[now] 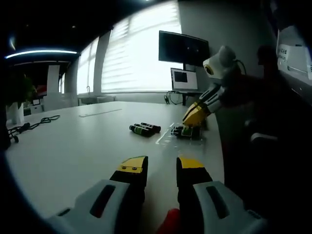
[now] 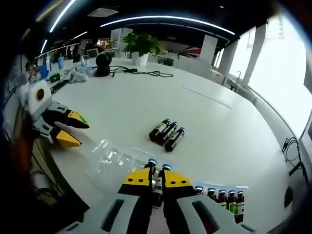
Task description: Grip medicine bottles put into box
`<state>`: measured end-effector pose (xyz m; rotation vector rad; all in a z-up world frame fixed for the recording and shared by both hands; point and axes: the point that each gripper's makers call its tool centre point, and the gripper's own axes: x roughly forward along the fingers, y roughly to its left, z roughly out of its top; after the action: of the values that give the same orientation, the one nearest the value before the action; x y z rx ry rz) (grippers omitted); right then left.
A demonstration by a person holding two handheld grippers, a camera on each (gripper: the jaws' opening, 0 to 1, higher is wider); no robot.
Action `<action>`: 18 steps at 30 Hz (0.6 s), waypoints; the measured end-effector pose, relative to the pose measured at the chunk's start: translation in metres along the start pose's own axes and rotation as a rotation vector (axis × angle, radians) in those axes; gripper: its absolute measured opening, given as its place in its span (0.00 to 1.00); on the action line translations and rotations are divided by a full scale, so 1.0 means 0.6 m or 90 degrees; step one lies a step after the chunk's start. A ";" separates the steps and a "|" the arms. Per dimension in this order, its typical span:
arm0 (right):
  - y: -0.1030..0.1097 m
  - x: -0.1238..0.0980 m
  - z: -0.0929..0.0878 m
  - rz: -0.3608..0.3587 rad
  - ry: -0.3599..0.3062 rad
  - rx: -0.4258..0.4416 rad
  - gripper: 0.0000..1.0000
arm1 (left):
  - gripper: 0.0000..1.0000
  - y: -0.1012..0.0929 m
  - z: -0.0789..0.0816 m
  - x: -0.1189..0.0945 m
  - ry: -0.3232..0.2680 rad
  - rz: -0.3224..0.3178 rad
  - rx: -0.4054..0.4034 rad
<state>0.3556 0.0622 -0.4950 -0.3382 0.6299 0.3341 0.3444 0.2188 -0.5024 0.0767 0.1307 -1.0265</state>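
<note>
While the right gripper (image 2: 156, 181) hangs low over the white desk (image 2: 219, 126), its fingers pinch two upright medicine bottles (image 2: 159, 171) by the caps. A row of bottles (image 2: 225, 199) stands just beside it in the box, and the clear plastic lid (image 2: 113, 160) lies flat to the other side. Three loose bottles (image 2: 167, 132) lie side by side farther out on the desk. The left gripper (image 1: 161, 166) hovers with fingers spread, holding nothing.

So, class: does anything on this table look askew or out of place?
Three bottles lie on their sides mid-table, apart from the upright row in the clear box. The right gripper grips two more.
</note>
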 end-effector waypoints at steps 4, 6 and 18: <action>-0.012 0.002 0.010 -0.003 -0.014 0.006 0.05 | 0.18 0.000 -0.002 0.001 0.003 0.001 0.002; -0.019 0.005 0.015 -0.006 -0.020 0.006 0.05 | 0.18 -0.001 -0.001 0.000 0.002 0.000 0.002; -0.042 0.036 0.055 -0.020 -0.062 0.008 0.07 | 0.18 -0.003 -0.003 0.001 0.006 -0.004 0.004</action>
<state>0.3991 0.0572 -0.4785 -0.3172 0.5303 0.3144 0.3430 0.2178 -0.5043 0.0863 0.1365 -1.0331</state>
